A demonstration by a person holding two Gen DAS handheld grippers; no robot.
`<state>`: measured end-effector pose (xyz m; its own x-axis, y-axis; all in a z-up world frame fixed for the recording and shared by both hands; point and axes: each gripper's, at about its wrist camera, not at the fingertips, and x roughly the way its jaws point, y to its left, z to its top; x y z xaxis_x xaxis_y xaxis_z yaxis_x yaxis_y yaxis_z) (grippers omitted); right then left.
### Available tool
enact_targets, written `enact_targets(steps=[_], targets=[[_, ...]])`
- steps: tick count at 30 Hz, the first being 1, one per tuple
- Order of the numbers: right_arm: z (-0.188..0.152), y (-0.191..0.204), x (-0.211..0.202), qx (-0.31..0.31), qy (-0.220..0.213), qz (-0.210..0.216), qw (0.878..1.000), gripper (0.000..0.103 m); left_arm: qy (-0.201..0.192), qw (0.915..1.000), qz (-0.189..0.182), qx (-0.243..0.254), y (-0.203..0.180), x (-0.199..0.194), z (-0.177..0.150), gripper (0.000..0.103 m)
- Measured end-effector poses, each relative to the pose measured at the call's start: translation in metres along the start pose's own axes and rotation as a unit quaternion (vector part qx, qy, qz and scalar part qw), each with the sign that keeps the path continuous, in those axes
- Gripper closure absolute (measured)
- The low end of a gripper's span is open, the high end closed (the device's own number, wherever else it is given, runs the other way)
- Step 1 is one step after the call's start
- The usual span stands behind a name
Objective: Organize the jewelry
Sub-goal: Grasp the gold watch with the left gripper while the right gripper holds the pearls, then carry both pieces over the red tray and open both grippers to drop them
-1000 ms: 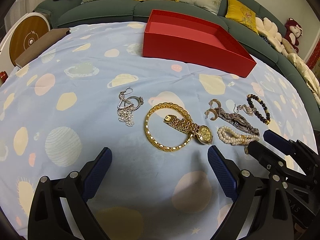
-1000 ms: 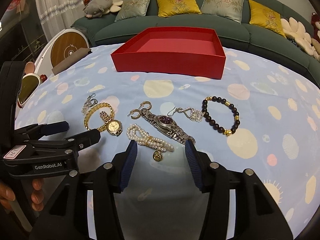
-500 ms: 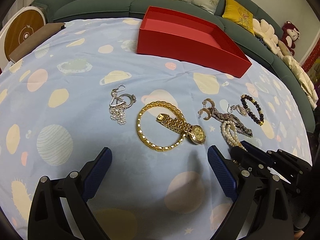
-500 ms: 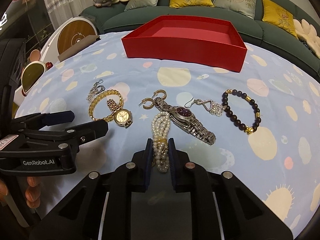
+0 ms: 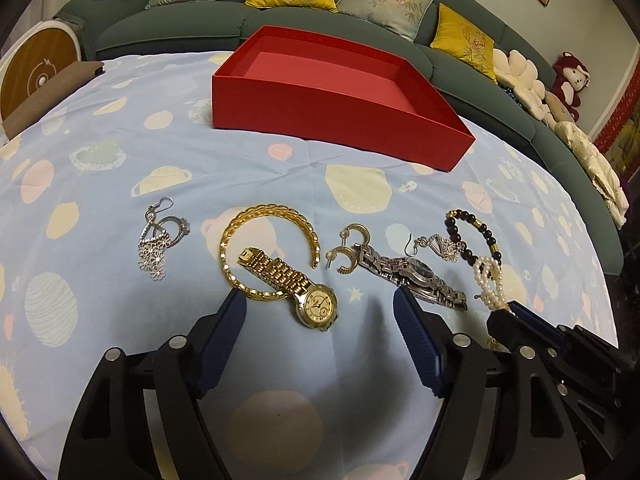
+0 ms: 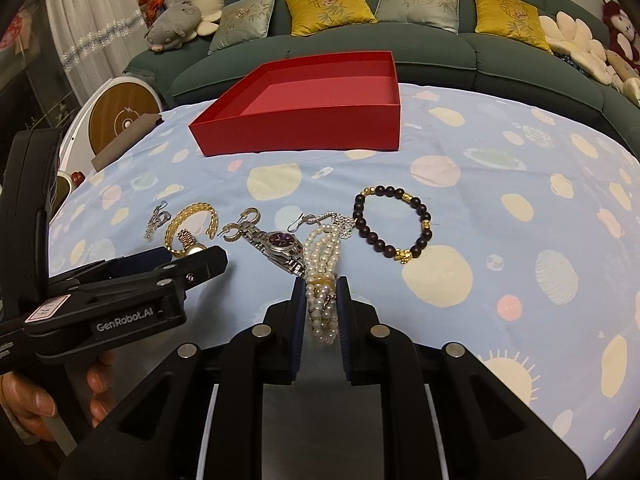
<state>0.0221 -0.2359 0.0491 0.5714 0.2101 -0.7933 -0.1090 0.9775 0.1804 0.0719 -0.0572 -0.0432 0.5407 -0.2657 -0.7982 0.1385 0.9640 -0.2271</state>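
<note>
Pearl bracelet (image 6: 322, 276) pinched between right gripper (image 6: 320, 292) pads, far end draped toward silver watch (image 6: 280, 246) on blue cloth (image 6: 500, 240). Right gripper angled down at cloth, jaws narrow, clamped on pearls. Left gripper (image 5: 320, 316) angled down likewise, jaws closing around gold watch (image 5: 316, 306), pads not touching it. Red box (image 5: 340, 112) beyond, well apart. Hand (image 6: 28, 400) grips left tool.

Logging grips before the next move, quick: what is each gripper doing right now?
Left gripper: jaws closing around the gold watch, pads not yet touching it.
Right gripper: shut on the pearl bracelet.
</note>
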Motion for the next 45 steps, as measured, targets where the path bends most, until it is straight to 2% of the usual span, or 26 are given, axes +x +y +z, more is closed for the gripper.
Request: enact_targets(steps=[1,4,9,10,21,23,25,26,34,40,45], targets=[[-0.001,-0.002,-0.001,0.001,0.000,0.000,1.000,0.088,-0.002,1.0000,0.003,0.001,-0.001,0.001,0.001,0.041],[-0.002,-0.006,-0.002,0.006,0.000,0.000,1.000,0.088,-0.006,0.9998,0.012,0.015,-0.004,0.003,0.001,0.048],[-0.005,-0.012,-0.005,0.011,0.000,0.001,1.000,0.088,-0.015,0.9982,0.037,0.045,-0.004,0.004,0.000,0.074],[-0.005,-0.013,-0.005,0.012,-0.001,0.001,1.000,0.088,-0.014,0.9981,0.036,0.048,-0.003,0.004,0.000,0.085],[-0.002,-0.007,-0.010,0.008,-0.008,0.005,1.000,0.088,0.007,0.9992,-0.004,0.039,0.011,-0.015,-0.006,0.086],[-0.001,-0.003,-0.011,0.005,-0.010,0.007,1.000,0.088,0.002,0.9992,-0.013,0.037,0.014,-0.024,-0.007,0.086],[0.001,0.001,-0.012,0.002,-0.012,0.009,1.000,0.088,-0.003,0.9990,-0.024,0.037,0.016,-0.032,-0.006,0.098],[0.002,0.004,-0.013,0.000,-0.013,0.010,1.000,0.088,-0.004,0.9990,-0.028,0.036,0.017,-0.035,-0.006,0.099],[0.006,0.028,-0.016,-0.019,-0.018,0.018,0.999,0.088,-0.019,0.9983,-0.050,0.022,0.030,-0.059,0.002,0.099],[0.010,0.041,-0.018,-0.026,-0.023,0.024,0.999,0.088,-0.052,0.9944,-0.090,0.018,0.032,-0.087,0.017,0.099],[0.015,0.054,-0.022,-0.036,-0.031,0.033,0.998,0.088,-0.062,0.9916,-0.113,0.007,0.035,-0.099,0.028,0.099]])
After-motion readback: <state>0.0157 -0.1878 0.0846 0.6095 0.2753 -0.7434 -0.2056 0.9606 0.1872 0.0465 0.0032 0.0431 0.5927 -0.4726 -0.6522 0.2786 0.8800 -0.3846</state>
